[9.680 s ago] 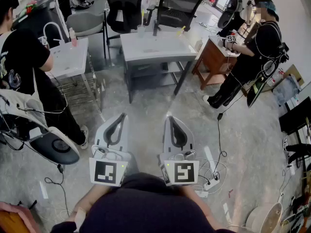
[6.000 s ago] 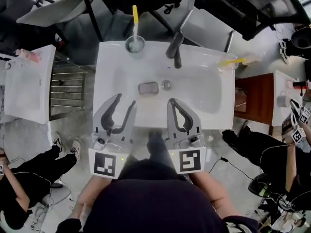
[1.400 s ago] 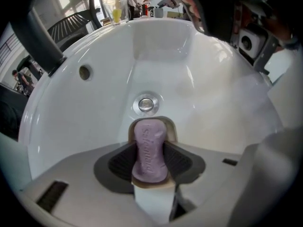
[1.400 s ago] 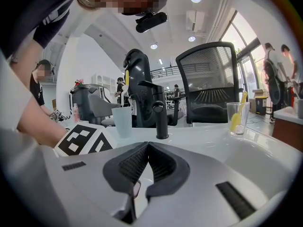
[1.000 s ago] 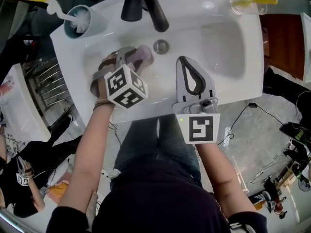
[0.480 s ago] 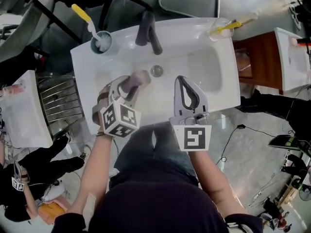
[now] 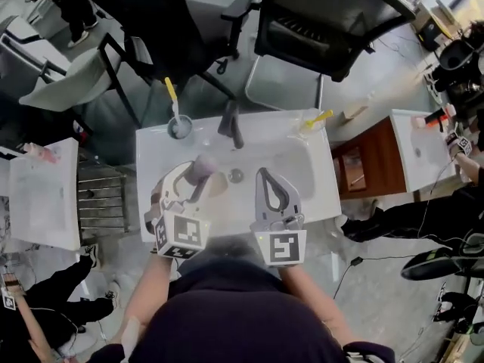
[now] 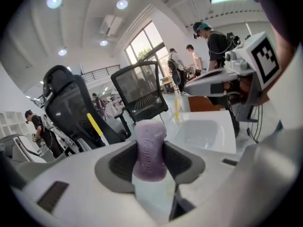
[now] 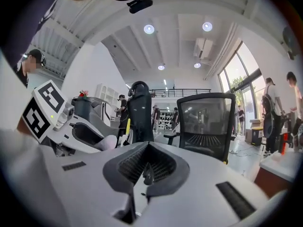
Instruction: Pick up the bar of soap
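A mauve bar of soap (image 7: pixel 202 168) (image 8: pixel 150 148) is clamped upright between the jaws of my left gripper (image 7: pixel 193 178) (image 8: pixel 150 161), lifted above the white sink (image 7: pixel 302 195). In the left gripper view the soap stands on end between the dark pads. My right gripper (image 7: pixel 273 193) (image 9: pixel 144 173) hovers over the sink's front right part, shut with nothing in it. In the right gripper view the left gripper (image 9: pixel 90 138) shows at the left with the soap's pale end.
A dark faucet (image 7: pixel 231 124) stands at the sink's back. A cup with a yellow-handled brush (image 7: pixel 178 124) sits at its back left, a yellow toothbrush (image 7: pixel 318 119) at the back right. Office chairs (image 7: pixel 325 21) stand behind; a wooden stand (image 7: pixel 370 165) is to the right.
My left gripper has lifted the soap out of the basin and holds it higher. The head view has pulled back, showing more of the room. The right gripper stays shut.
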The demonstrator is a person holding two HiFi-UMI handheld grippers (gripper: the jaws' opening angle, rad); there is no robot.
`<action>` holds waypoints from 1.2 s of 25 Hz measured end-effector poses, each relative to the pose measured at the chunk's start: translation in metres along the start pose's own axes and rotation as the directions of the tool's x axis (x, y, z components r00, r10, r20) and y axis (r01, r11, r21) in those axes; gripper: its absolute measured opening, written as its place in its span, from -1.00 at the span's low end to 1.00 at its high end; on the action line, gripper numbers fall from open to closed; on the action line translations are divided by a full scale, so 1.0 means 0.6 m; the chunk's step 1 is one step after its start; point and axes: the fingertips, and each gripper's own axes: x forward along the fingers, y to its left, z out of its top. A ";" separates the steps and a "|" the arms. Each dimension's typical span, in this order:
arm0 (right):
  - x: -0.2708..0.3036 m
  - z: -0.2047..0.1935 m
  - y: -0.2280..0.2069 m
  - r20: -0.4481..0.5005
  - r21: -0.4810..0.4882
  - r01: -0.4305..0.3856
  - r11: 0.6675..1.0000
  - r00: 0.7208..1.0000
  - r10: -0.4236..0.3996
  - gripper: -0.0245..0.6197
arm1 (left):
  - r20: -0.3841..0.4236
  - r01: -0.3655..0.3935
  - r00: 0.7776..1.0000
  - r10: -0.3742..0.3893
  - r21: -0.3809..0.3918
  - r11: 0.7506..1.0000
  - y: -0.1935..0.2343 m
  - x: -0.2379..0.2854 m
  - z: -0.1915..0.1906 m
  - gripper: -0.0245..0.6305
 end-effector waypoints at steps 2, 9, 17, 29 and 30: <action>-0.001 0.023 -0.007 0.038 -0.008 -0.011 1.000 0.999 0.011 -0.87 | 0.062 -0.061 0.996 0.063 -0.036 0.997 0.015 -0.017 0.029 -0.39; -0.013 0.096 -0.023 0.116 -0.060 -0.065 0.996 0.991 0.072 -0.87 | 0.251 -0.210 0.934 0.255 -0.191 0.959 0.044 -0.086 0.115 -0.39; -0.030 0.176 -0.036 0.218 -0.049 -0.074 0.996 0.973 0.083 -0.87 | 0.376 -0.275 0.834 0.403 -0.350 0.895 0.072 -0.171 0.180 -0.39; -0.050 0.291 -0.030 0.329 -0.066 -0.032 0.997 0.943 0.052 -0.87 | 0.444 -0.283 0.770 0.458 -0.406 0.869 0.135 -0.260 0.233 -0.39; -0.050 0.295 -0.028 0.330 -0.066 -0.028 0.997 0.943 0.048 -0.87 | 0.445 -0.279 0.771 0.455 -0.407 0.870 0.138 -0.263 0.233 -0.39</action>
